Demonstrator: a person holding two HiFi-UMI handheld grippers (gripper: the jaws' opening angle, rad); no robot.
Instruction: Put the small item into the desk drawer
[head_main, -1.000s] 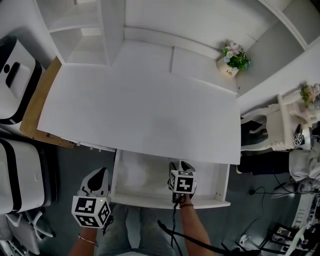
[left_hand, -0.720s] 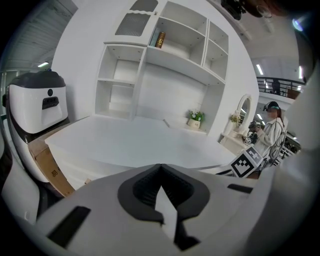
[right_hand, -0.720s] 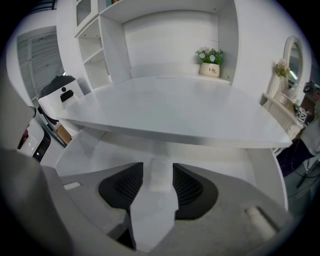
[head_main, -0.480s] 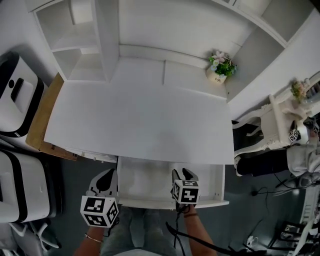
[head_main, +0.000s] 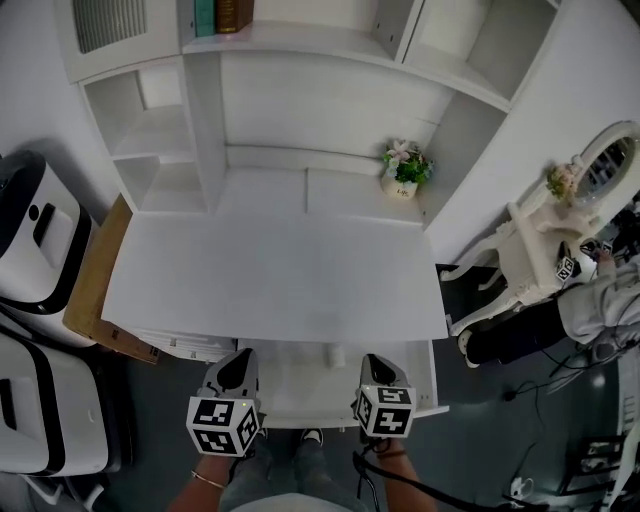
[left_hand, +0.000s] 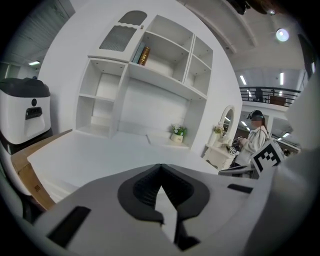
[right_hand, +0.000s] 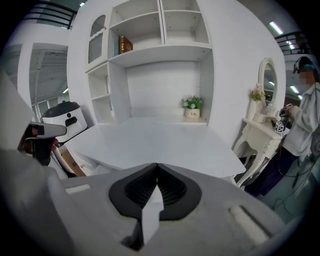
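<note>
The white desk (head_main: 280, 270) has its drawer (head_main: 420, 385) pulled out under the front edge. A small pale item (head_main: 335, 353) lies inside the drawer, close under the desk edge. My right gripper (head_main: 375, 363) hovers at the drawer's front right, jaws shut with nothing between them; in the right gripper view its pads (right_hand: 157, 166) meet above the desk top. My left gripper (head_main: 240, 362) sits just left of the drawer's front corner, also shut and empty (left_hand: 160, 166). Both are nearer to me than the item.
A flower pot (head_main: 403, 170) stands at the desk's back right, under white shelves (head_main: 300, 45) holding books (head_main: 225, 14). White appliances (head_main: 30, 240) and a cardboard sheet (head_main: 95, 280) flank the left. A white vanity (head_main: 535, 240) and a person (head_main: 600, 300) are on the right.
The right gripper has drawn back from inside the drawer to its front edge and its jaws have shut. The left gripper has shifted slightly right. The head view has risen and now shows the upper shelves.
</note>
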